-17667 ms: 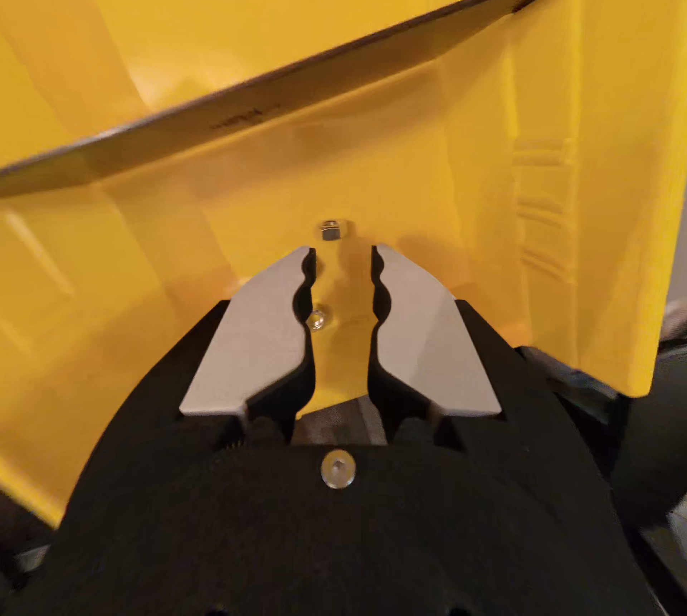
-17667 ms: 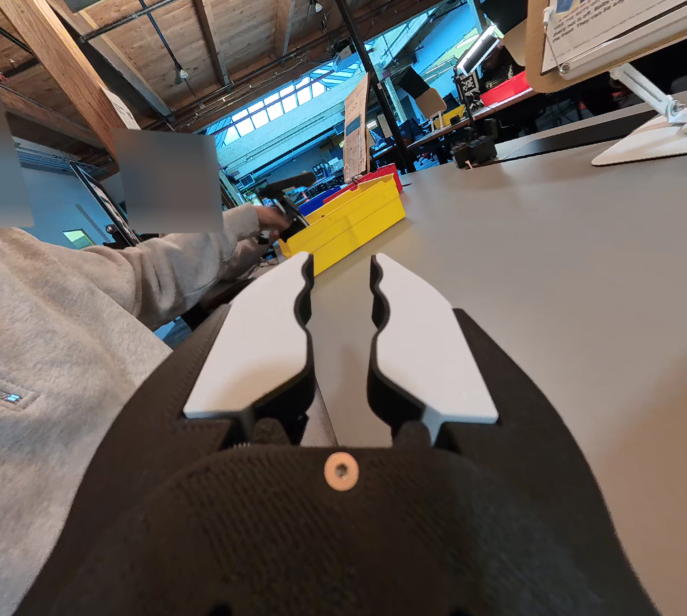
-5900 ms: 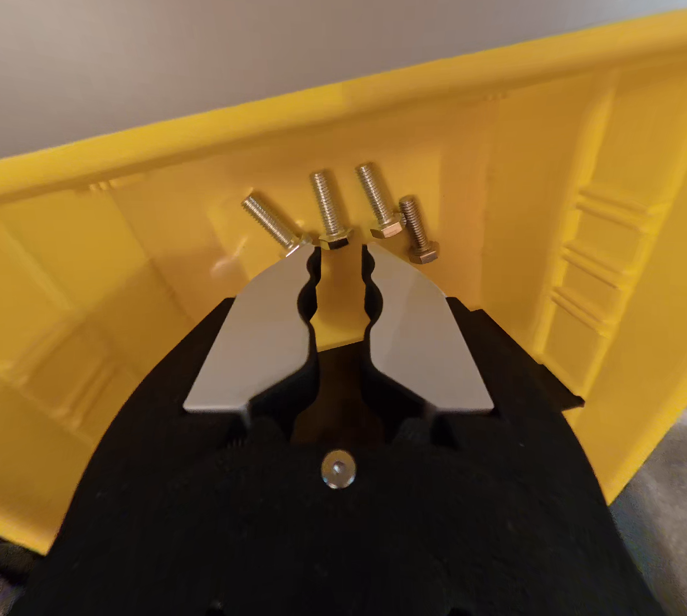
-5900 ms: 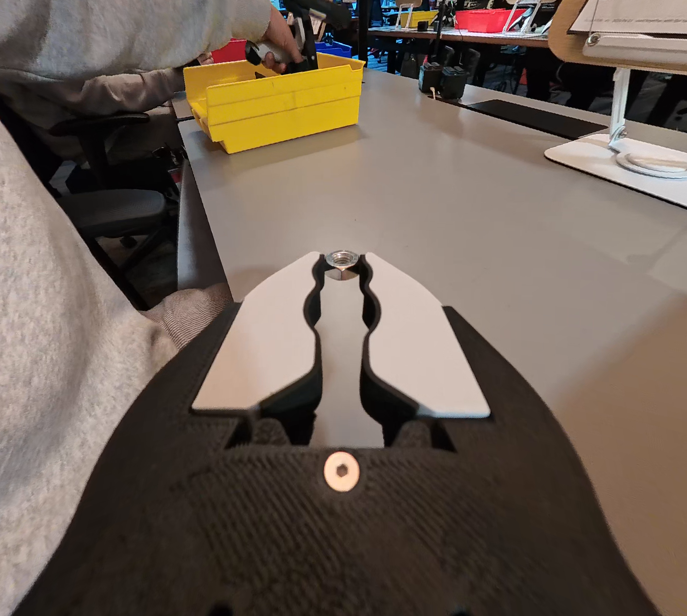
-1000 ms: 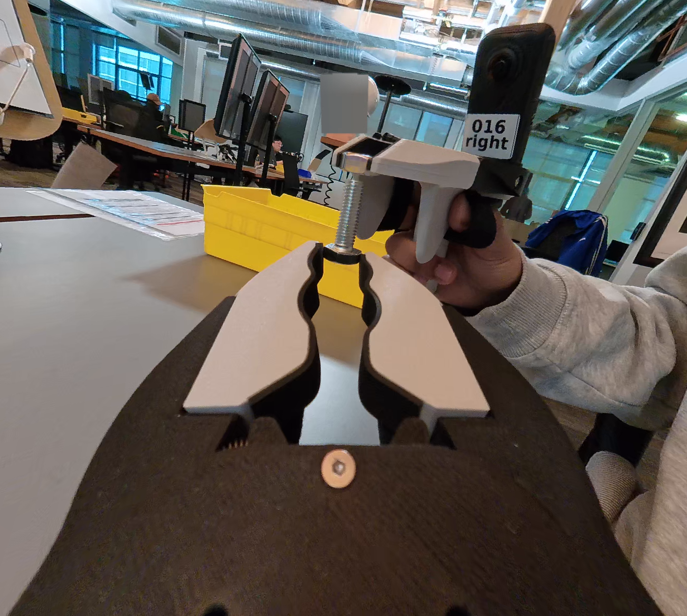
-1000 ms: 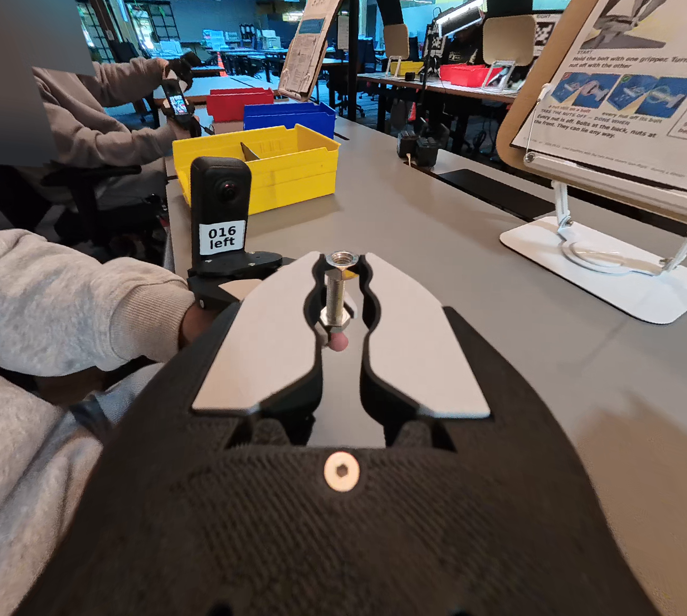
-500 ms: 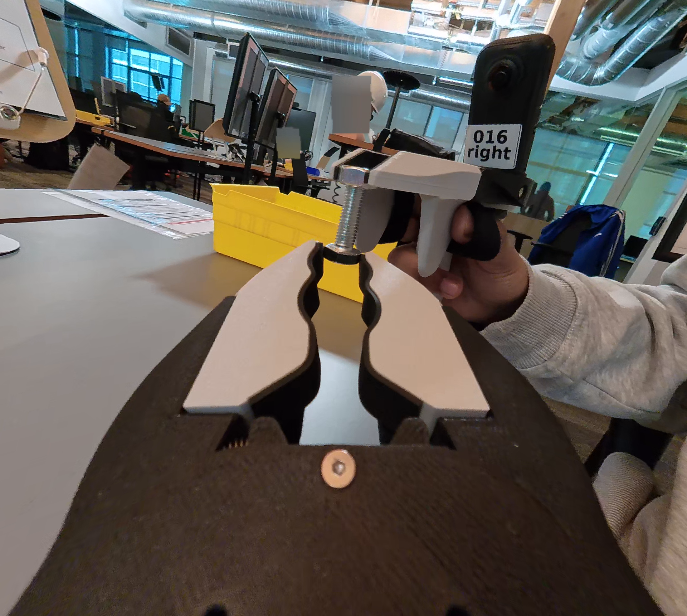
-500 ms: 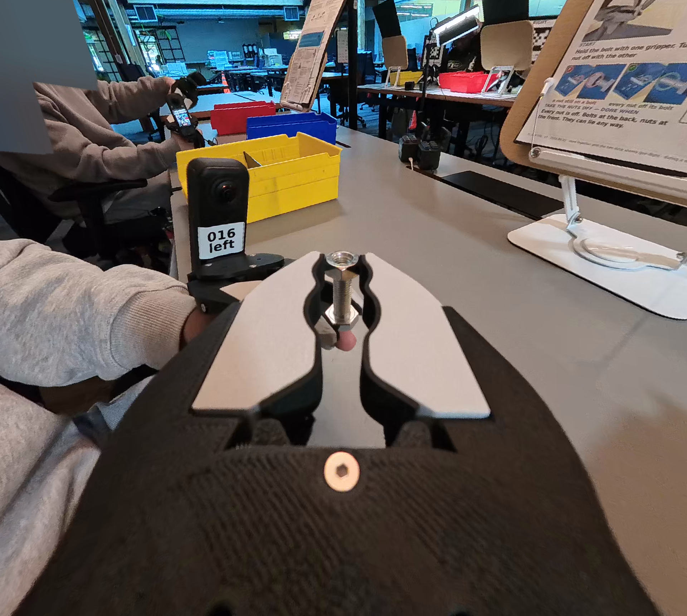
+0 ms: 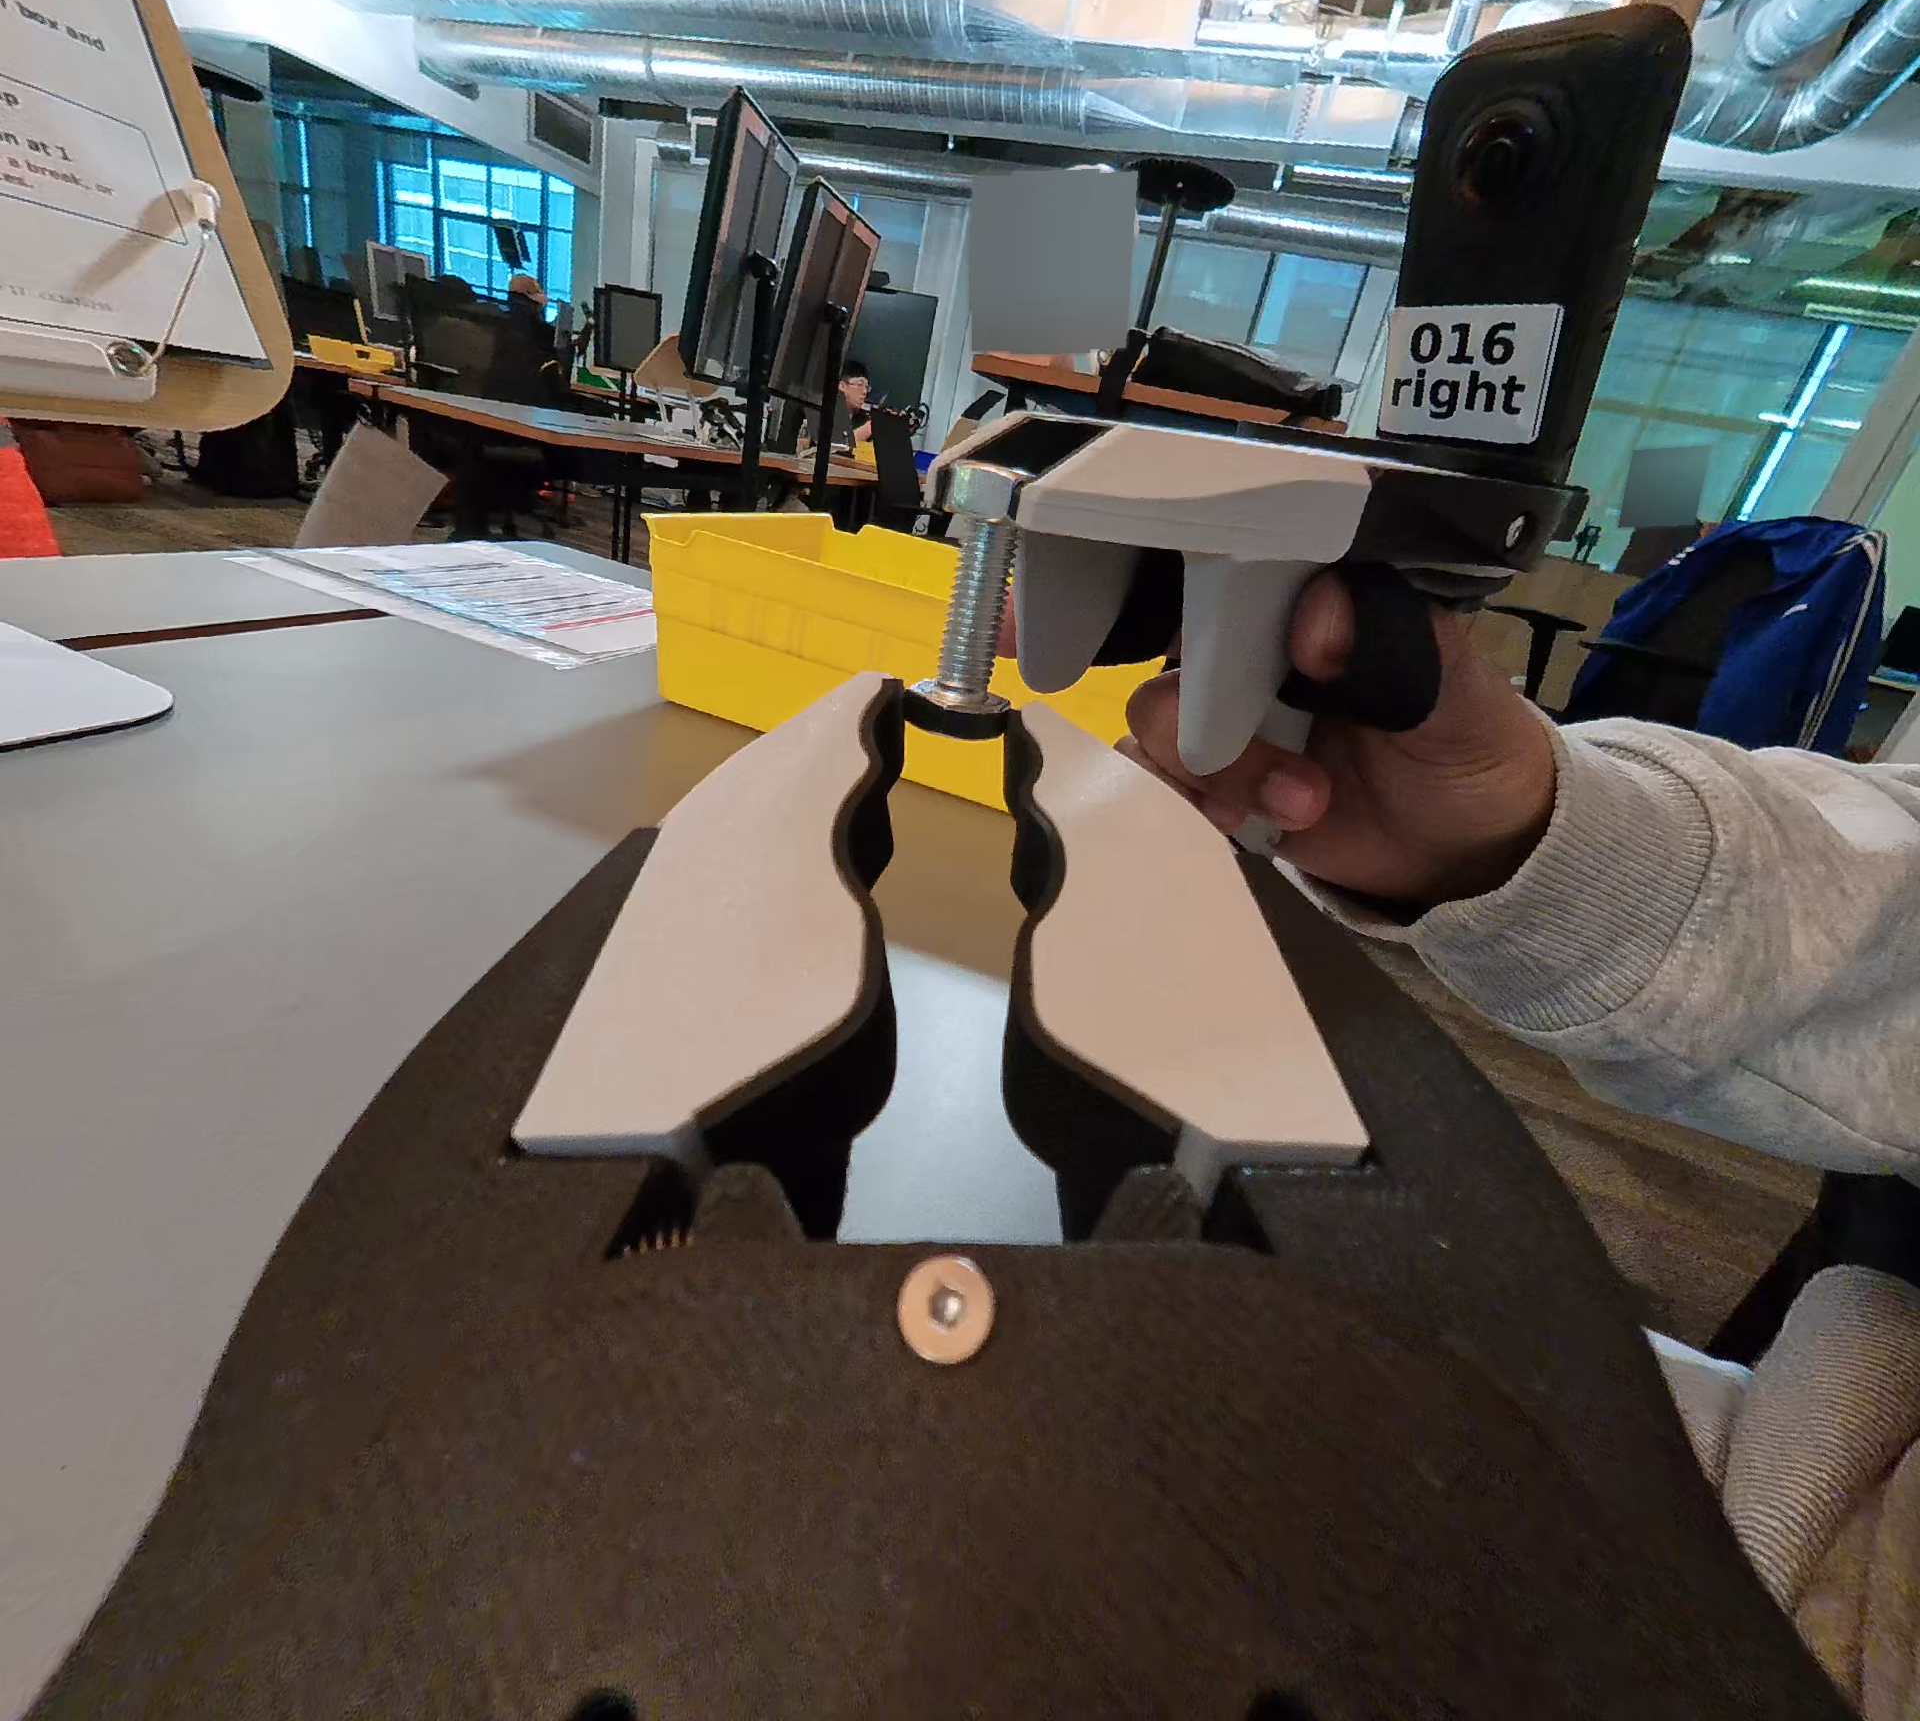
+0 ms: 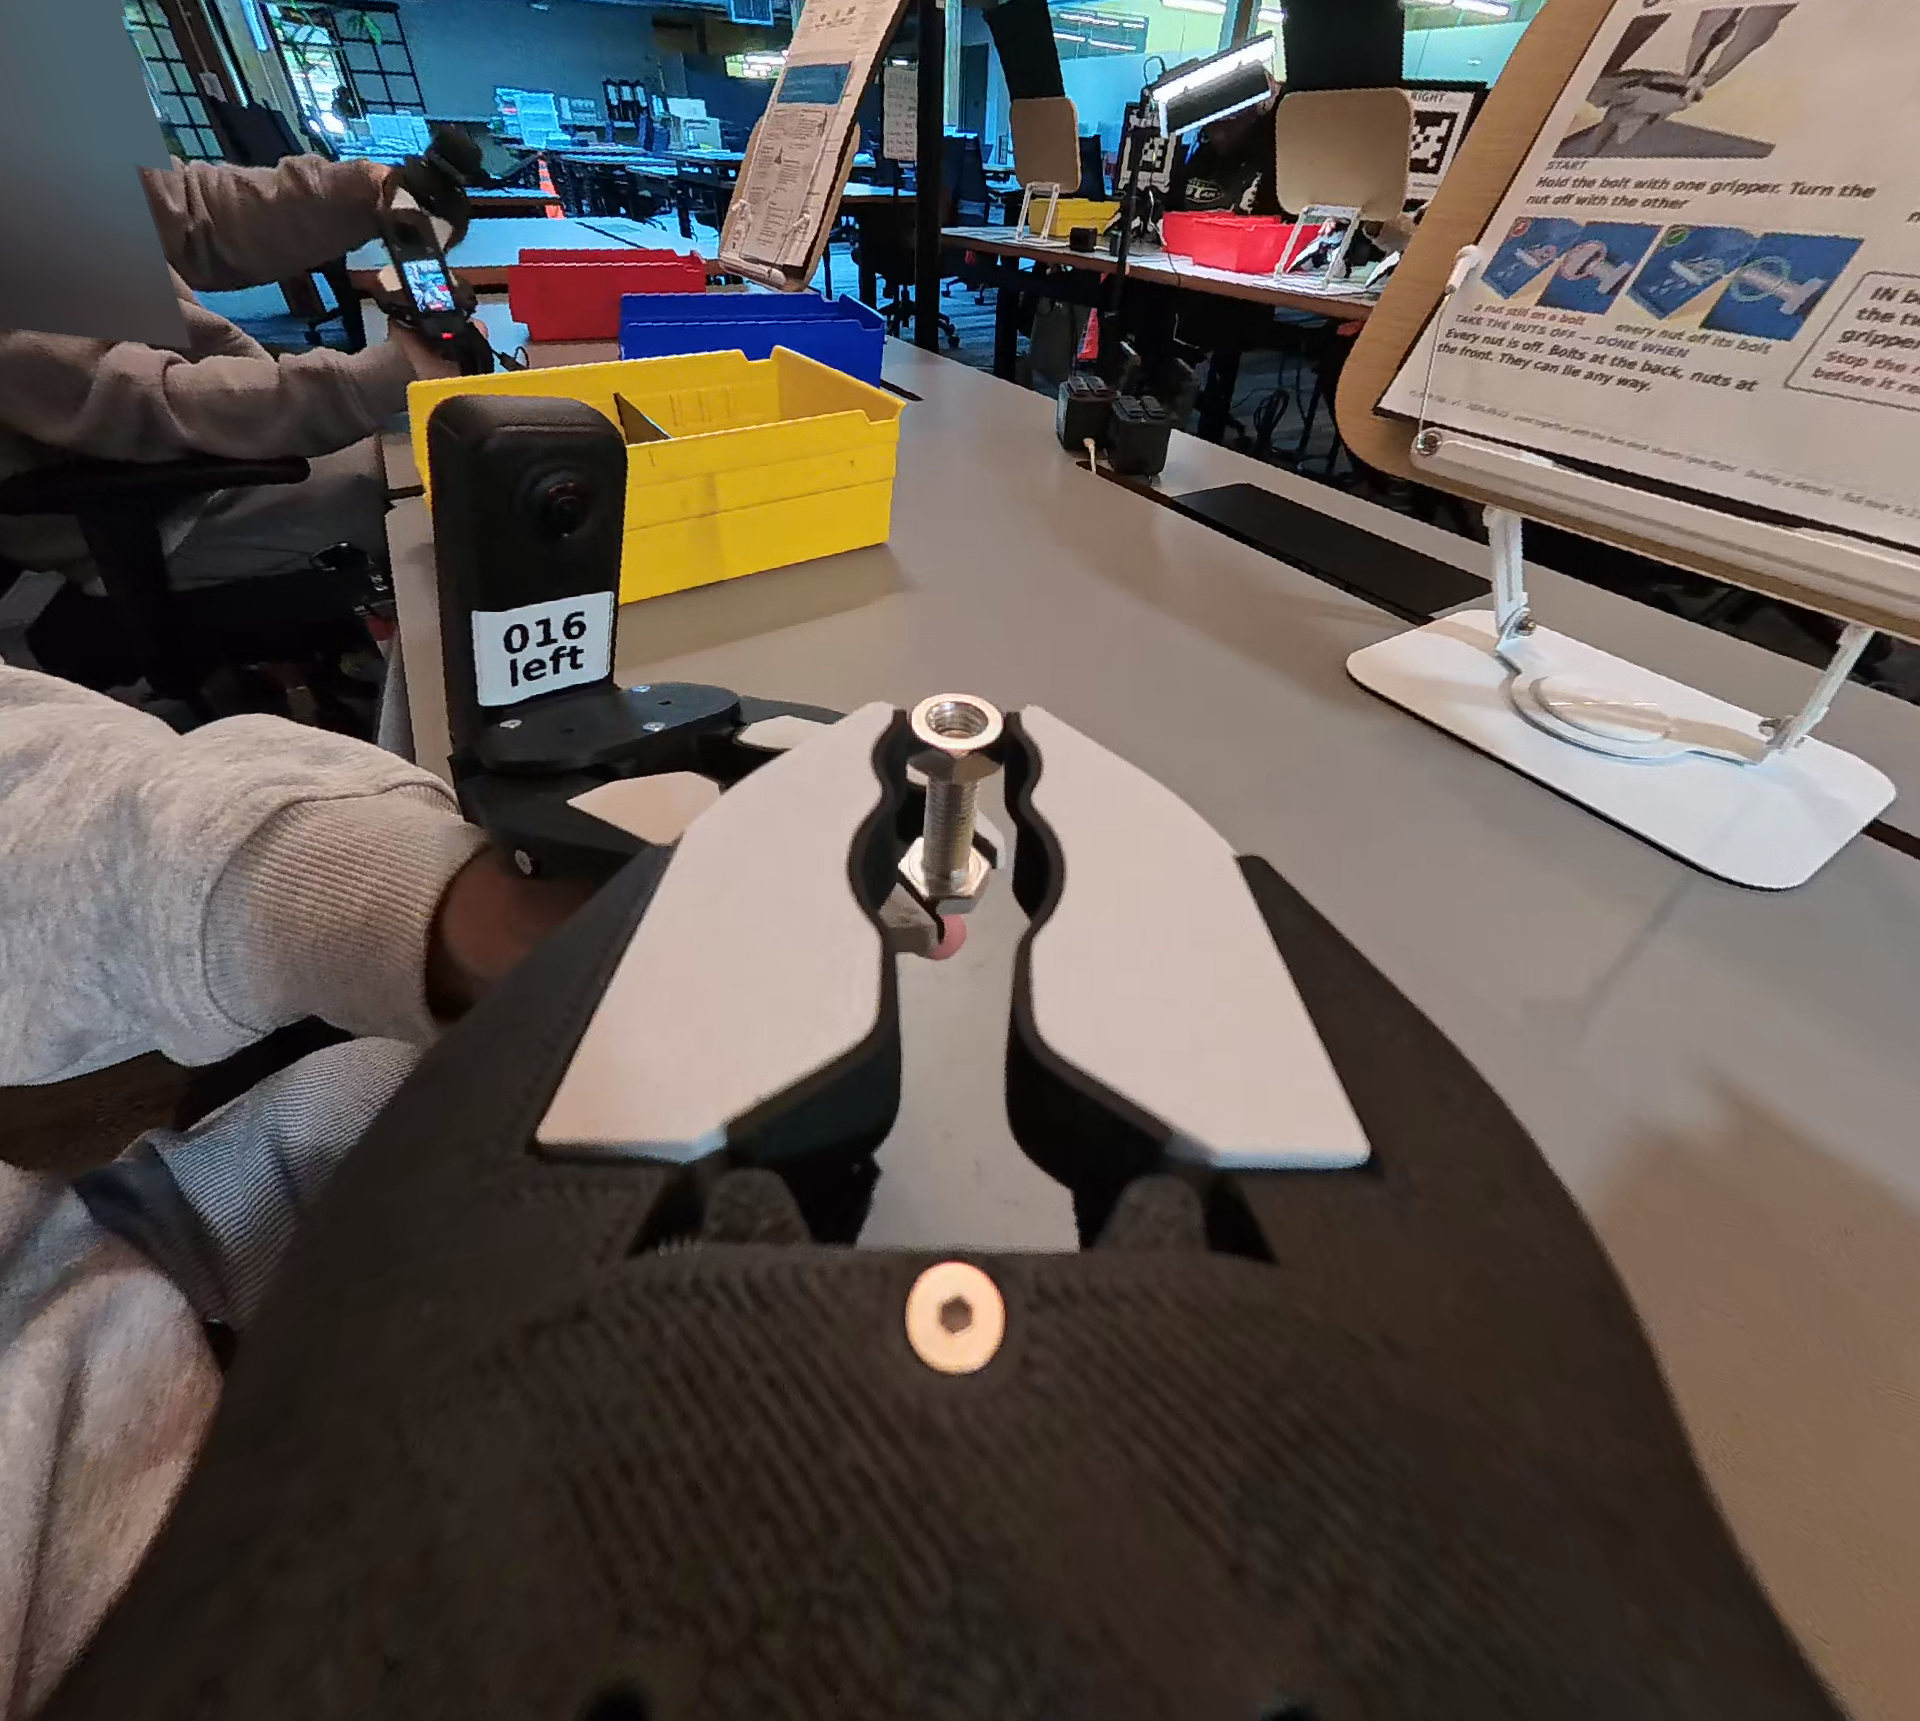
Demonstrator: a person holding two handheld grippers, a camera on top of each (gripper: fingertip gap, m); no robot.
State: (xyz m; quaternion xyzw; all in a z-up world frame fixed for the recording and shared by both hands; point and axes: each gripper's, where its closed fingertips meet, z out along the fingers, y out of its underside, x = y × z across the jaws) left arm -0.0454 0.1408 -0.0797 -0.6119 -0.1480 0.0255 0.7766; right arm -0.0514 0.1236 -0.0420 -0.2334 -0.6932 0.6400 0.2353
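A silver bolt (image 9: 977, 601) stands upright between my two grippers, above the grey table (image 9: 312, 840). My left gripper (image 9: 954, 715) is shut on the nut (image 9: 954, 723) at the bolt's lower end. My right gripper (image 10: 956, 731) is shut on the bolt's head (image 10: 956, 724). From there the shaft runs down to the nut (image 10: 943, 876). The right gripper (image 9: 992, 471) also shows in the left wrist view, held by a hand (image 9: 1382, 798). The left gripper's camera post (image 10: 530, 549) shows in the right wrist view.
A yellow bin (image 10: 748, 508) with a divider stands on the table behind the grippers and also shows in the left wrist view (image 9: 769, 591). Blue (image 10: 748, 321) and red (image 10: 603, 289) bins are farther back. A document stand (image 10: 1621, 736) is at the right. A laminated sheet (image 9: 468, 591) lies flat. My left and right fingertips are right by each other.
Long ago both grippers were open and empty, the left one inside the yellow bin. Over the last second both stay shut on the nut and bolt; the views only shift slightly.
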